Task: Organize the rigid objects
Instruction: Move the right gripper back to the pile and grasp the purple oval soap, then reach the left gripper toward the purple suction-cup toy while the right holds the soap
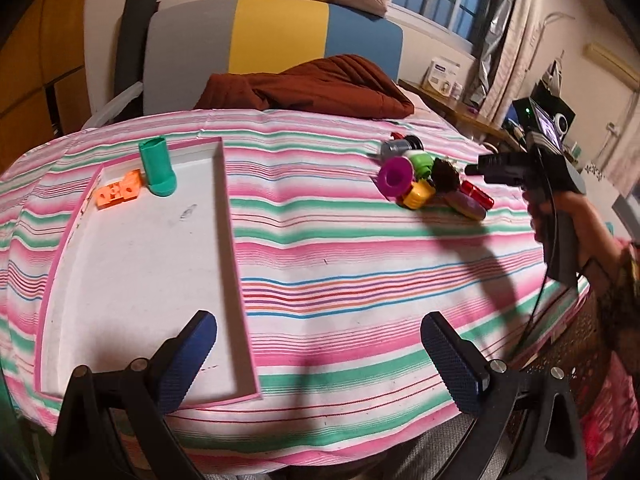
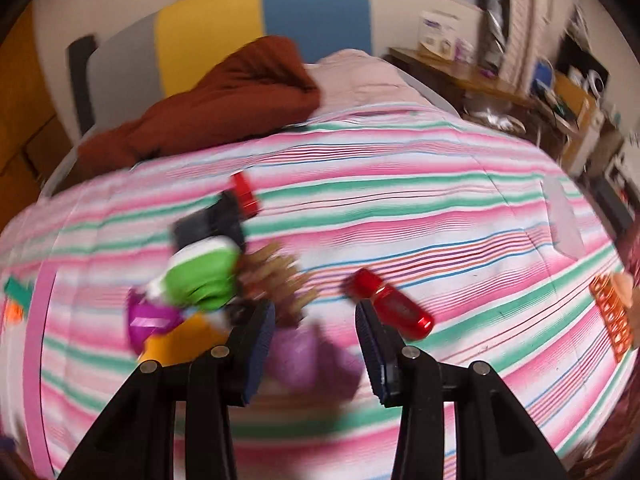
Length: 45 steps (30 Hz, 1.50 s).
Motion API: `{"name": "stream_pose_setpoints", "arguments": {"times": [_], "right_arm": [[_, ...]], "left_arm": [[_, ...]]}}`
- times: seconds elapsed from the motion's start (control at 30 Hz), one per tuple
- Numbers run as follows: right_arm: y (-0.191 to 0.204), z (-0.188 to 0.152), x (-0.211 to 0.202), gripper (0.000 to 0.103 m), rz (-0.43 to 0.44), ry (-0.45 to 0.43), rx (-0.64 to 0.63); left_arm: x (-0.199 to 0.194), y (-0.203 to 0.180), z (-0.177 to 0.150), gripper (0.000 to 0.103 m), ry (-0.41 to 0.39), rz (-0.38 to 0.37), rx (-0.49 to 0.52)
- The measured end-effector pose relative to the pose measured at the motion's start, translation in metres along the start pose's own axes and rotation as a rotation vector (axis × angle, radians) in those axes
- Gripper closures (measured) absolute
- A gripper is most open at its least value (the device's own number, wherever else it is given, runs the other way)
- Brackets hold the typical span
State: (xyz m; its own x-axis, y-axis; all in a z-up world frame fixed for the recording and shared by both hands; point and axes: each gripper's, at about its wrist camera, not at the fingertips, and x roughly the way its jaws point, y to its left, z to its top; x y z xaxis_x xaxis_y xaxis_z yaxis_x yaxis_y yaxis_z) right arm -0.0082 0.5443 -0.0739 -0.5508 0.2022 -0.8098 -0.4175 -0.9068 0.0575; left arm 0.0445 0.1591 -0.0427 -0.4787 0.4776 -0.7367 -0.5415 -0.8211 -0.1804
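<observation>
A pink-rimmed white tray (image 1: 136, 264) lies at the left with a teal cylinder (image 1: 157, 166) and an orange block (image 1: 118, 191) in its far corner. A pile of small toys sits at the right: a magenta spool (image 1: 395, 176), a green piece (image 1: 420, 160), a yellow piece (image 1: 418, 195), a pine cone (image 1: 445, 175), a purple piece (image 1: 466, 204) and a red cylinder (image 1: 478, 195). My left gripper (image 1: 320, 356) is open and empty over the near table edge. My right gripper (image 2: 316, 336) is open, hovering over the purple piece (image 2: 312, 356), with the red cylinder (image 2: 394, 308) beside its right finger.
A brown cloth (image 1: 312, 84) lies at the far table edge before a grey, yellow and blue panel (image 1: 276, 36). A wooden shelf (image 1: 460, 112) with clutter stands at the right. An orange grid object (image 2: 614, 320) shows at the right edge of the right wrist view.
</observation>
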Motion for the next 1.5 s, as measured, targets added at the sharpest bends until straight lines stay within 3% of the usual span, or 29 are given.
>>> {"name": "stream_pose_setpoints", "arguments": {"times": [0.3, 0.57, 0.8, 0.93, 1.0, 1.3, 1.5], "right_arm": [[-0.033, -0.002, 0.031, 0.061, 0.099, 0.131, 0.162], [-0.003, -0.018, 0.028, 0.06, 0.308, 0.239, 0.09], [0.041, -0.032, 0.018, 0.054, 0.188, 0.226, -0.192], [0.05, -0.044, 0.027, 0.052, 0.143, 0.271, -0.253], [0.05, -0.045, 0.026, 0.056, 0.128, 0.259, -0.263], [0.002, -0.039, 0.027, 0.059, 0.076, 0.261, 0.0], [-0.005, -0.043, 0.022, 0.059, 0.051, 0.26, 0.018]], "left_arm": [[0.012, -0.005, -0.004, 0.0, 0.035, 0.001, 0.008], [0.014, -0.005, -0.005, 0.0, 0.047, 0.007, 0.008], [0.013, -0.004, -0.006, 0.0, 0.048, 0.017, -0.003], [0.016, -0.005, -0.005, 0.0, 0.056, 0.021, -0.003], [0.018, -0.007, -0.004, 0.0, 0.056, 0.022, 0.008], [0.035, -0.032, 0.018, 0.0, 0.04, 0.002, 0.056], [0.077, -0.067, 0.049, 0.0, 0.066, -0.086, 0.043]]}}
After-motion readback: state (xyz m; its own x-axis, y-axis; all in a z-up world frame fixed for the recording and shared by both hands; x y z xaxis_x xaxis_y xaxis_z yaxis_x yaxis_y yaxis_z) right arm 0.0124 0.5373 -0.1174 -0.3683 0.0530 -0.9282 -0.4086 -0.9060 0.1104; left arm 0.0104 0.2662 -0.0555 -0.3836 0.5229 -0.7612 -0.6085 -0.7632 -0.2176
